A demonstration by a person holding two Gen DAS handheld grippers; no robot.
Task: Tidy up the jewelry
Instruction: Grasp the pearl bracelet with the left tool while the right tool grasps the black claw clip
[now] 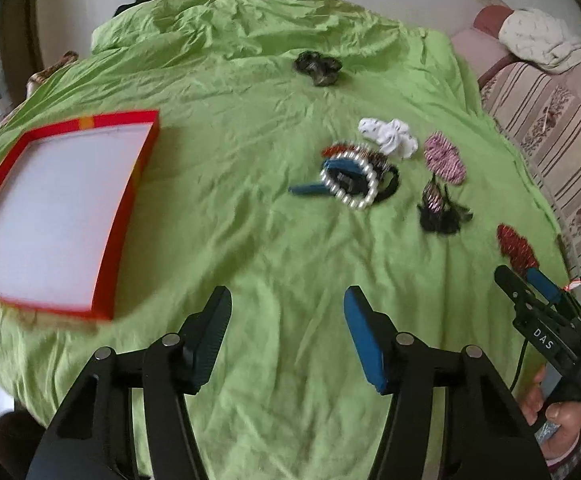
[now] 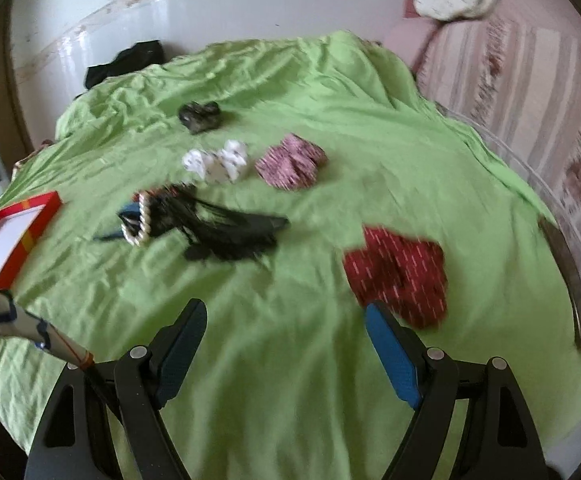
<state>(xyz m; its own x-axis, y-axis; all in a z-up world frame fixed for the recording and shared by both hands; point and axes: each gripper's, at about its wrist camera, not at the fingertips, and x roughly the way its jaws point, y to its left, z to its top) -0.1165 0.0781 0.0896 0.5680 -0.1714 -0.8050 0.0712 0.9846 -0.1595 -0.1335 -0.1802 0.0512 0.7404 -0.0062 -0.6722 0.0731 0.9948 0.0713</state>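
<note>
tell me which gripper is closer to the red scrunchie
Right. The right gripper hangs open just short of the red scrunchie, its blue pad almost at the fabric's near edge. The left gripper is open over bare green sheet, well off to the scrunchie's left.

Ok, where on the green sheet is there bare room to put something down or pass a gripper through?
The broad strip of green sheet between the red-rimmed box and the pearl bracelet pile is bare, as is the patch ahead of the left gripper. The box interior is empty too. It is crowded around the pile, the white scrunchie, pink scrunchie and red scrunchie.
</note>
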